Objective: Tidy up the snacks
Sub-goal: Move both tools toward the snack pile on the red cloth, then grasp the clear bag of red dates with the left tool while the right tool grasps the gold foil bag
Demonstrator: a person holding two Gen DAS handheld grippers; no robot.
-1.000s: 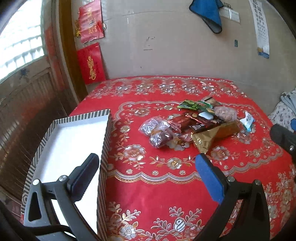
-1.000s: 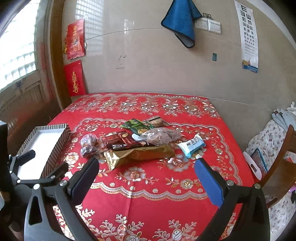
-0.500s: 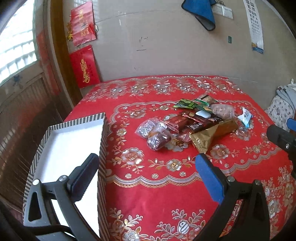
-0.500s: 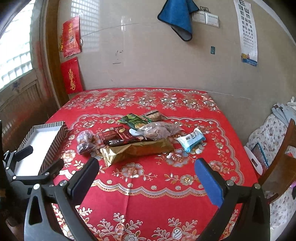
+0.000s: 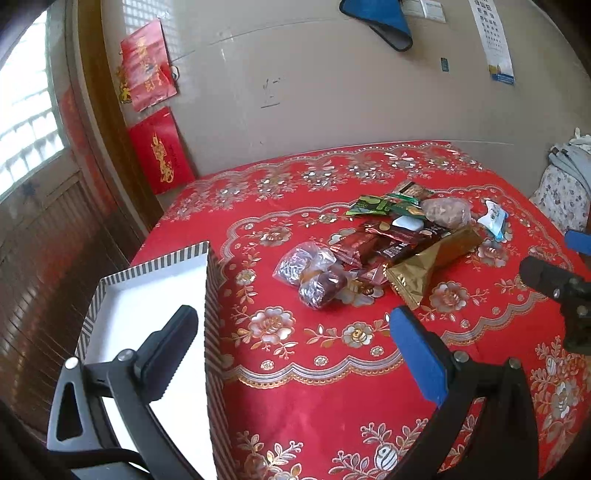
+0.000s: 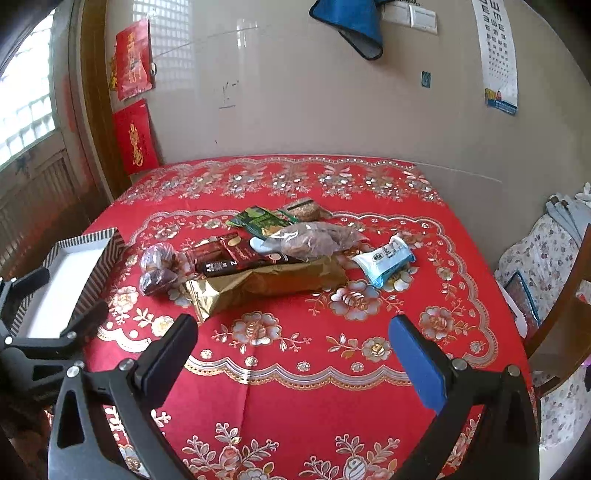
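Observation:
A pile of snack packets lies mid-table on the red floral cloth: a long gold bag, dark red and brown packets, clear bags of dark fruit, a green packet, a clear bag of brown snacks and a white-blue packet. A striped box with a white inside stands at the table's left edge. My left gripper is open and empty, partly over the box. My right gripper is open and empty above the near cloth.
The table stands against a beige wall with a blue cloth and an eye chart. A wooden chair and floral fabric stand at the right. A window and wood panelling are at the left.
Both grippers have shifted a little, and the snack pile and box have slid slightly in view. Nothing was taken hold of or let go.

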